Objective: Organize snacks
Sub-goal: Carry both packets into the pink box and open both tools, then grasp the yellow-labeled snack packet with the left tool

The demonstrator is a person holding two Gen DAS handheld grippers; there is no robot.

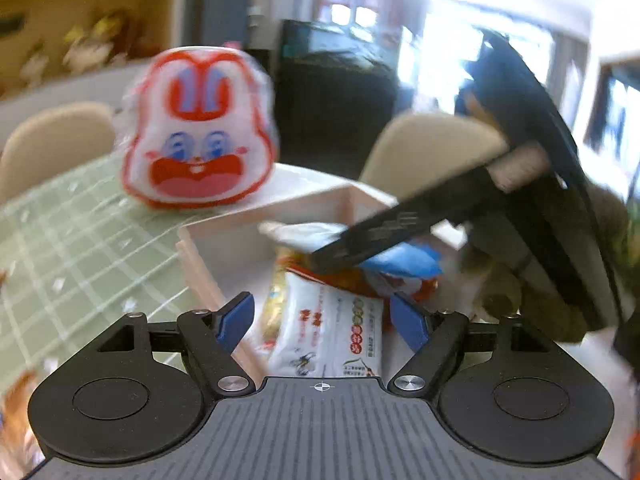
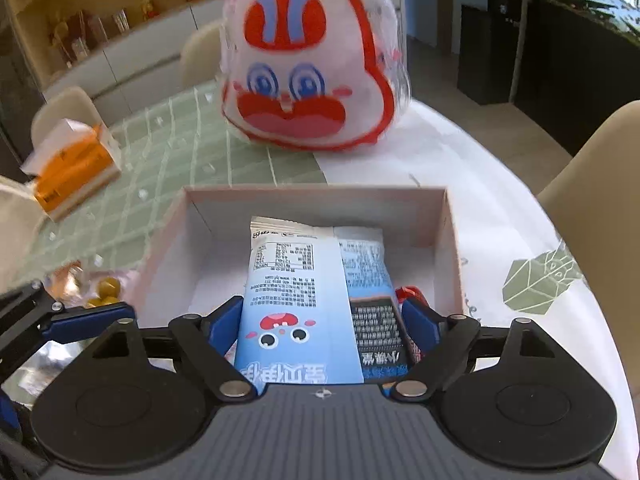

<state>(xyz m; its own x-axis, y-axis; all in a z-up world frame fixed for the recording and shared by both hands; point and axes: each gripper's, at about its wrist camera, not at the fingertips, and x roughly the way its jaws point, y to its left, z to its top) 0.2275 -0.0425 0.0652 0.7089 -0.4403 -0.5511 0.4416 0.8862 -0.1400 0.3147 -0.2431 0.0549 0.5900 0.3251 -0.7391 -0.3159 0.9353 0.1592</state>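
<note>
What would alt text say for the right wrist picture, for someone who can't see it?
A hand-held gripper has a light blue snack packet between its blue fingers, over an open white box on a table. Behind the box stands a red and white rabbit-face bag; an orange carton lies to the left on a green checked cloth.

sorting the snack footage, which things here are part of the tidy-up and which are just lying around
Part of the job:
- open box
- blue snack packet lying in it
- white snack packet in it
- rabbit-face bag behind the box
- right gripper, left gripper

Just lying about:
- orange carton
- chairs
- shelf ornaments
</note>
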